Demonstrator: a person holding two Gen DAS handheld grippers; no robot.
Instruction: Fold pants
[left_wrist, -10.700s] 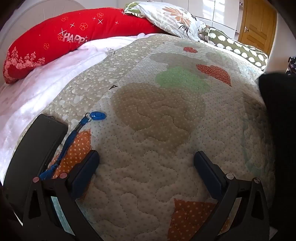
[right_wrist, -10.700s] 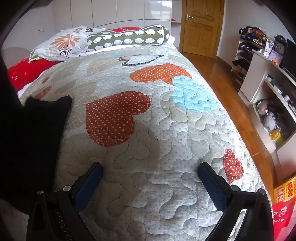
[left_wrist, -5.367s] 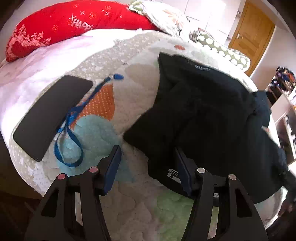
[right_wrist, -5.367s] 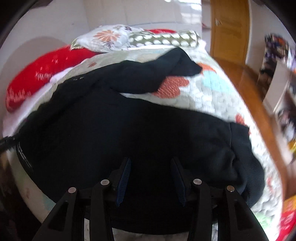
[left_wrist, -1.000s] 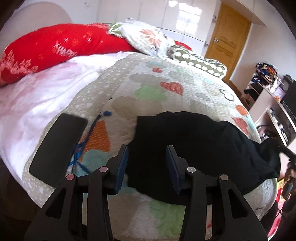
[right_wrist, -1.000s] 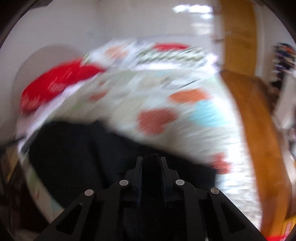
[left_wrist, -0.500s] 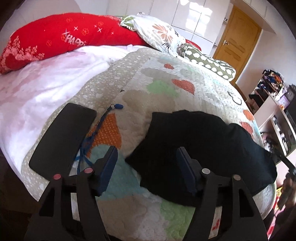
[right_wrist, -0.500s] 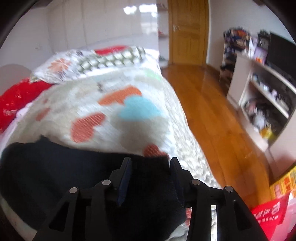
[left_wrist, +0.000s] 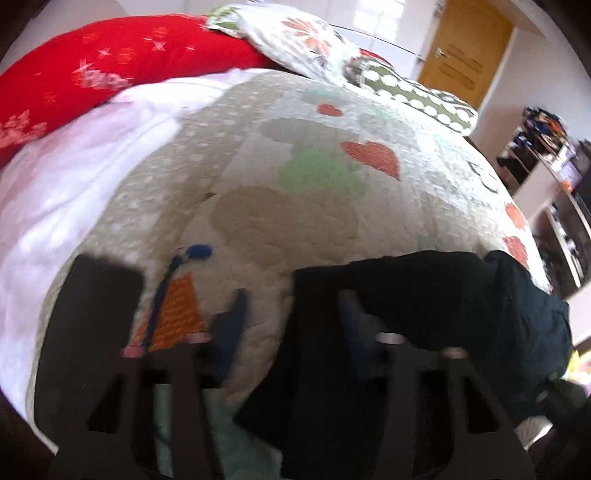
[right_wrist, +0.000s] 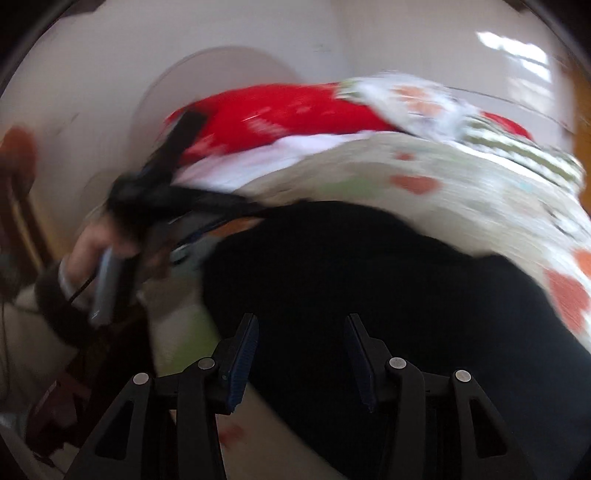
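Observation:
The black pants (left_wrist: 424, 314) lie bunched in a band across the near end of the quilted bed (left_wrist: 295, 192). My left gripper (left_wrist: 291, 325) is open, low over the pants' left edge; its right finger is over the black cloth, its left finger over the quilt. In the right wrist view the pants (right_wrist: 388, 277) fill the middle. My right gripper (right_wrist: 301, 350) is open just above them, holding nothing. That view is blurred. The left gripper and the hand holding it (right_wrist: 122, 229) show at its left.
A black phone (left_wrist: 85, 325) with a blue lanyard (left_wrist: 173, 273) lies on the quilt at the left. A red pillow (left_wrist: 110, 77), a floral pillow (left_wrist: 295, 40) and a dotted bolster (left_wrist: 417, 99) lie at the head. Shelves (left_wrist: 554, 192) and a wooden door (left_wrist: 465, 62) stand at the right.
The right gripper has swung left from the bed's right edge to over the middle of the pants, facing the pillows. The left gripper has dropped lower towards the pants' left edge. Both stay open.

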